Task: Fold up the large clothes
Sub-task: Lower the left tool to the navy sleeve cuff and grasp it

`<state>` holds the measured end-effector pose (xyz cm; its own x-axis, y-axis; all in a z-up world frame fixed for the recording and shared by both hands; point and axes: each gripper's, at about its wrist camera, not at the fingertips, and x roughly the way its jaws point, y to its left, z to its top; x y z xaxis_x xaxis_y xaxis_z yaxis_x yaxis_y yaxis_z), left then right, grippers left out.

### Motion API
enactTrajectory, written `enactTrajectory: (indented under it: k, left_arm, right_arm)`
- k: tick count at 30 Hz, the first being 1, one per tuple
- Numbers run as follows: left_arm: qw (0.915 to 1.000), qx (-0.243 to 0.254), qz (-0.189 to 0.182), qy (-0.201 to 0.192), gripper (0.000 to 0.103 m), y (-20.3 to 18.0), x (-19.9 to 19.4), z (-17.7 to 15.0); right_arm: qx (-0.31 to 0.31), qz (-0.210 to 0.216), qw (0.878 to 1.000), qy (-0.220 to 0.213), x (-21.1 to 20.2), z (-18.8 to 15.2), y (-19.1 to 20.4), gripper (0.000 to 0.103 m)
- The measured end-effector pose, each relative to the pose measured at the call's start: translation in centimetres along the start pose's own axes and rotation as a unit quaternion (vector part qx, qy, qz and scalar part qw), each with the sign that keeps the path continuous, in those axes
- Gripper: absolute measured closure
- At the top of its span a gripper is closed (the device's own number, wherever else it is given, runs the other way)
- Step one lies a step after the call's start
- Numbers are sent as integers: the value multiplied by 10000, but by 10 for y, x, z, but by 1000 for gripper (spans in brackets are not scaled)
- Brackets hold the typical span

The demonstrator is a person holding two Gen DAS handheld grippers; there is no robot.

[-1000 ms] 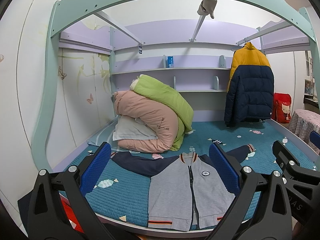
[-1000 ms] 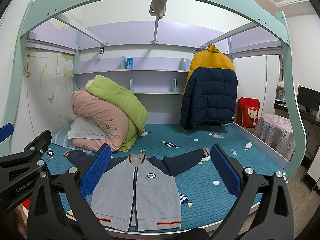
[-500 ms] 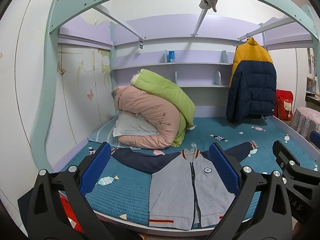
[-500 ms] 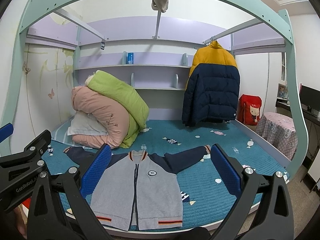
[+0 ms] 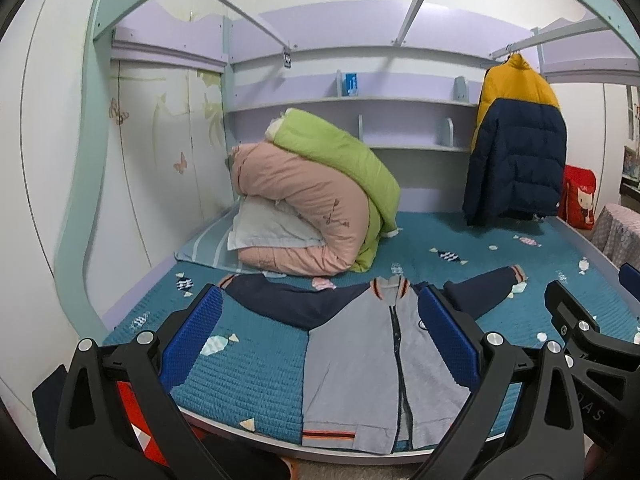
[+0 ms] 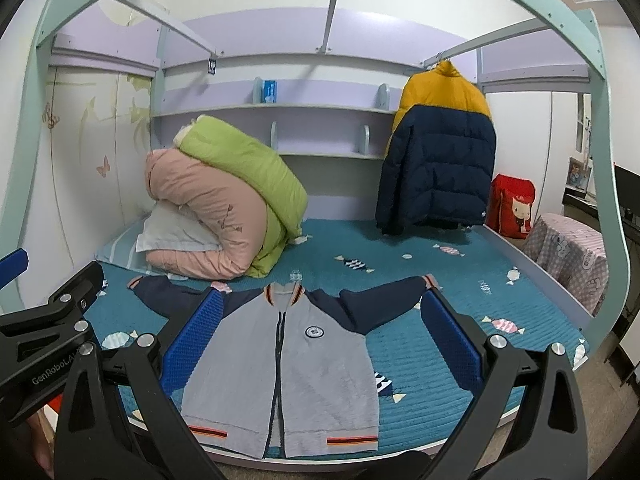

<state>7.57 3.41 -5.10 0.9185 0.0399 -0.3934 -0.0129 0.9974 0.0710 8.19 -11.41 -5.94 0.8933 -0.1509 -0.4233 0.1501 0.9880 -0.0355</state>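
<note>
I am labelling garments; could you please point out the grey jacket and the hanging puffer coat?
grey jacket (image 6: 320, 364): right wrist view, chest panel.
hanging puffer coat (image 6: 438, 168): right wrist view, navy lower half.

1. Mint-green arched bed frame (image 6: 24, 128) spans the view, above and outside both jaws.
2. Lavender shelves (image 6: 280, 110) on the back wall, straight ahead, above the jaws; small blue box (image 6: 269, 90) on the top shelf.
3. Teal quilted mattress cover (image 6: 480, 292) with candy print runs ahead of and between the jaws.
4. Pink and green rolled duvets (image 5: 320, 192) on a pillow, ahead and left.
5. Yellow-navy puffer jacket (image 6: 438, 148) hangs from a rail, ahead and right.
6. Red bag (image 6: 514, 210) and a checked-cloth table (image 6: 568, 256) far right.
7. White wall with butterfly decals (image 5: 120, 112) on the left.
</note>
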Motion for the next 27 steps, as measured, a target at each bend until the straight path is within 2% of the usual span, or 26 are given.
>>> enactTrajectory:
  k: [8,14,27]
  left_arm:
    - [9992,2,75,391,5,3,50,-7]
    - [9964,21,101,843,5,4,102,-20]
    - [9796,28,310,1986,5,32,247,-66]
  right_arm:
    - [-44,78,9992,387,46,-9,10,7]
    - [-89,107,9967,802,94,-19,23,7]
    - [-207,254,9835,1778,220,-56,70,7]
